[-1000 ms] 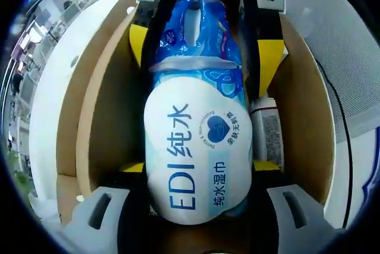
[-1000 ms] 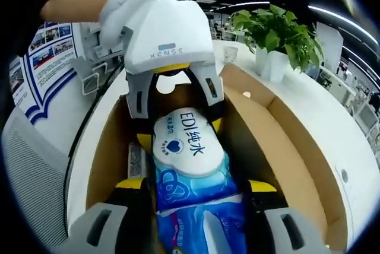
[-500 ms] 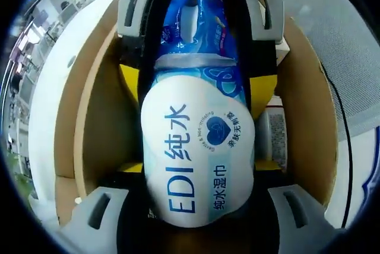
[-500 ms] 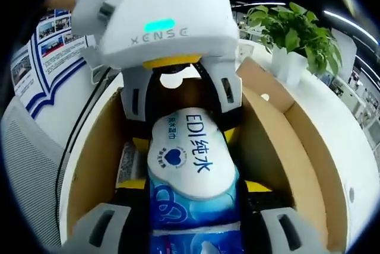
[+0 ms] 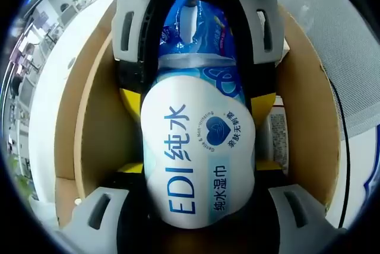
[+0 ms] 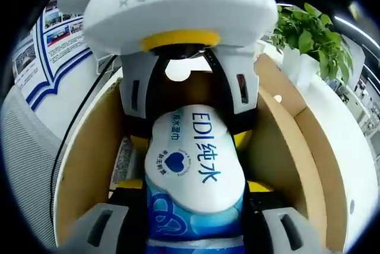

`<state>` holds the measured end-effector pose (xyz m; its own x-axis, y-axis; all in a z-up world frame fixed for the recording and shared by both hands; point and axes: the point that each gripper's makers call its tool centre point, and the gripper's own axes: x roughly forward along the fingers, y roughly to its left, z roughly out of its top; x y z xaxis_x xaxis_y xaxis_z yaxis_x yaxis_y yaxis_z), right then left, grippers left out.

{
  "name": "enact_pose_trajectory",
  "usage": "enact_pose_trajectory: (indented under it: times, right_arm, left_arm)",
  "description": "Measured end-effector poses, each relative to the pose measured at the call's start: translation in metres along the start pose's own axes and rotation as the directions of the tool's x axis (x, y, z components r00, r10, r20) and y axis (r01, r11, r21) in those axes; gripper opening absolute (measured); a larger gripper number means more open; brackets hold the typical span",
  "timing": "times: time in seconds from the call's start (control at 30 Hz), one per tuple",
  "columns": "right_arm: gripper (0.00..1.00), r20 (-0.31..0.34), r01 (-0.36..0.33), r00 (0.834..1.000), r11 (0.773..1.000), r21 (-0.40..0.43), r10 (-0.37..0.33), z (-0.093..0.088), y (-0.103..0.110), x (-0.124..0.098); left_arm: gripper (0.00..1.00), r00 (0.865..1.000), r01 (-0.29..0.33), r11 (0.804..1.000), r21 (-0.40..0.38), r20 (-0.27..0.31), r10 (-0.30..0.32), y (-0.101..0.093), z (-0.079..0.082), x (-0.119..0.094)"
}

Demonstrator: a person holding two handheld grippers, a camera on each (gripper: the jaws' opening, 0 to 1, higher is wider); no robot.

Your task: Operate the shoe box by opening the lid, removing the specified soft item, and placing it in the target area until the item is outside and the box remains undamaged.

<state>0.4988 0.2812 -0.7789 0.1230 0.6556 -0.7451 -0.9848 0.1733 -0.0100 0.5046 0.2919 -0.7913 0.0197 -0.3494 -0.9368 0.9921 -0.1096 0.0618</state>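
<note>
Starting at the left of the left gripper view, the white tabletop [image 5: 47, 105] is running alongside the box [image 5: 98, 117], whose lid is already open and whose brown walls are looking straight and untorn. In the middle, the pack [image 5: 196, 147] of wet wipes is lying lengthwise inside the box, still below its walls, and I am holding it from both ends. The left gripper [image 5: 199, 168] is closing its fingers on the white-labelled end, pads pressing into the sides so the soft pack is bulging between them. The right gripper [image 5: 199, 91] is coming in from the far end and clamping the blue end the same way. To the right of the pack, a small printed thing [image 5: 278, 135] is sitting against the far wall; I cannot tell what it is. Over the last second the two grippers have been drawing closer together: each one is now looming much larger in the other's view, and the pack is looking shorter and fatter between them, while the box itself is staying put. I am reading that as the grip being secured. The lift out is not yet done, so I am planning a straight rise clear of the walls before heading for the target area.
</note>
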Motion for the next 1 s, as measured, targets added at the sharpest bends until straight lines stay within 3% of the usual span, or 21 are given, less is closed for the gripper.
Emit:
enact_pose_trajectory:
  times: [0.27, 0.43, 0.8, 1.0]
  right_arm:
    - [0.62, -0.021, -0.011, 1.000, 1.000, -0.005, 0.011, 0.000, 0.001, 0.005]
    - [0.65, -0.047, 0.022, 0.999, 1.000, -0.008, -0.023, -0.002, 0.001, 0.014]
    - [0.61, 0.007, 0.036, 0.999, 0.999, 0.002, -0.036, 0.000, 0.000, 0.015]
    - [0.58, 0.034, 0.053, 0.998, 0.999, 0.009, -0.053, 0.001, -0.002, 0.013]
  left_arm:
    - [0.69, 1.000, 0.006, 1.000, 0.001, 0.004, -0.006, 0.000, 0.001, 0.001]
    - [0.69, 1.000, 0.010, 1.000, 0.004, 0.002, -0.010, -0.001, 0.001, 0.001]
    - [0.69, 0.999, 0.009, 1.000, 0.018, 0.037, -0.010, -0.002, 0.002, 0.002]
    - [0.69, 1.000, -0.001, 1.000, 0.021, 0.024, 0.000, -0.003, 0.003, 0.002]
